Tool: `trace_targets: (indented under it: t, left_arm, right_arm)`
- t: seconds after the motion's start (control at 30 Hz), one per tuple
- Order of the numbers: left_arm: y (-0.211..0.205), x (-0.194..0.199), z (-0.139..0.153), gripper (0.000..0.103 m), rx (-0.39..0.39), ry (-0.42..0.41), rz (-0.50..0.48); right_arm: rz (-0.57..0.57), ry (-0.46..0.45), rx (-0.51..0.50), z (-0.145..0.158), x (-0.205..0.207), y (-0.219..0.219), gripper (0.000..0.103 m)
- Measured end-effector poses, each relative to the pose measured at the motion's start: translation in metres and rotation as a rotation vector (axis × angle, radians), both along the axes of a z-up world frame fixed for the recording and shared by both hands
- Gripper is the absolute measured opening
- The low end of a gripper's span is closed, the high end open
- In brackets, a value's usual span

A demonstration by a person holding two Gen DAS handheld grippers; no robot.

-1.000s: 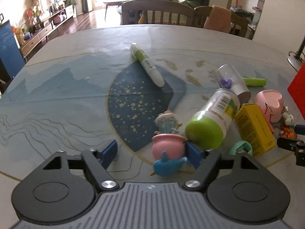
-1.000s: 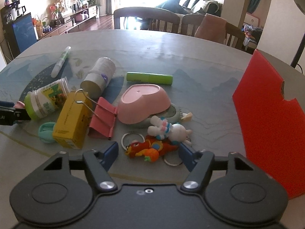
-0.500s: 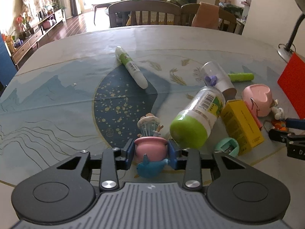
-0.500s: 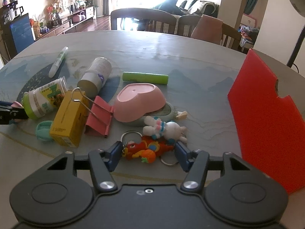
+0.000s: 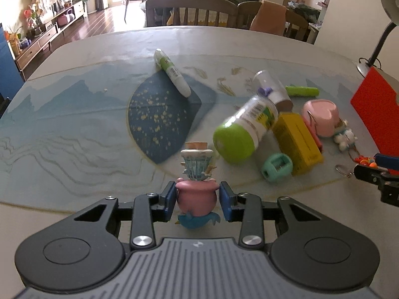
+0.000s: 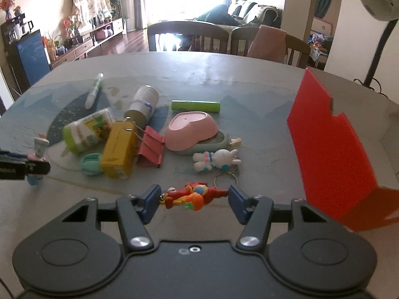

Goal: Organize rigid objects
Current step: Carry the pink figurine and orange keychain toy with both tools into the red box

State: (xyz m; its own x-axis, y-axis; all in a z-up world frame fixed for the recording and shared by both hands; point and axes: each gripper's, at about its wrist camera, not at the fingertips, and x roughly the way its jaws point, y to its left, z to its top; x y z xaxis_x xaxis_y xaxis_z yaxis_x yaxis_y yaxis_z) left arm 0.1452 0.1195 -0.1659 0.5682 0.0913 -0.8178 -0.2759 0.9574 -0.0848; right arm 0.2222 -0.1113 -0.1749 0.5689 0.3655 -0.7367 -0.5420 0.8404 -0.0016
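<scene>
- Left wrist view: left gripper has its blue pads clamped on the pink pot figurine, which sits right between the fingers, above the table.
- Right gripper is pinched on the red keychain toy, end to end.
- Green-capped bottle, yellow box and teal sharpener crowd just right of the figurine.
- Red board stands off to the right.
</scene>
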Motion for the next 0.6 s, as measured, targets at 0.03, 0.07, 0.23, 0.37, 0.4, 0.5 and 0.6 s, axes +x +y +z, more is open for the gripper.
trace_targets:
  t: [0.03, 0.07, 0.23, 0.37, 0.4, 0.5, 0.6]
  left_arm:
    - [-0.002, -0.003, 0.001, 0.036, -0.001, 0.000, -0.002]
    - [-0.003, -0.008, 0.003, 0.036, 0.000, -0.002, -0.005]
    - [-0.012, -0.029, 0.017, 0.036, -0.005, -0.010, -0.015]
    - [-0.021, -0.047, 0.034, 0.036, -0.008, -0.017, -0.035]
    - [-0.023, -0.052, 0.039, 0.036, -0.013, -0.017, -0.044]
    - [-0.030, -0.065, 0.052, 0.036, -0.024, -0.028, -0.071]
    - [-0.039, -0.075, 0.065, 0.036, -0.033, -0.043, -0.103]
  right_arm:
    - [-0.001, 0.000, 0.006, 0.004, -0.004, -0.002, 0.059]
    - [-0.002, -0.001, 0.012, 0.007, -0.009, -0.005, 0.059]
    - [-0.018, -0.010, 0.035, 0.023, -0.029, -0.015, 0.059]
    - [-0.032, -0.023, 0.057, 0.038, -0.049, -0.025, 0.059]
    - [-0.036, -0.027, 0.064, 0.042, -0.054, -0.028, 0.059]
    - [-0.048, -0.042, 0.083, 0.056, -0.070, -0.035, 0.059]
    - [-0.058, -0.065, 0.098, 0.069, -0.083, -0.043, 0.059]
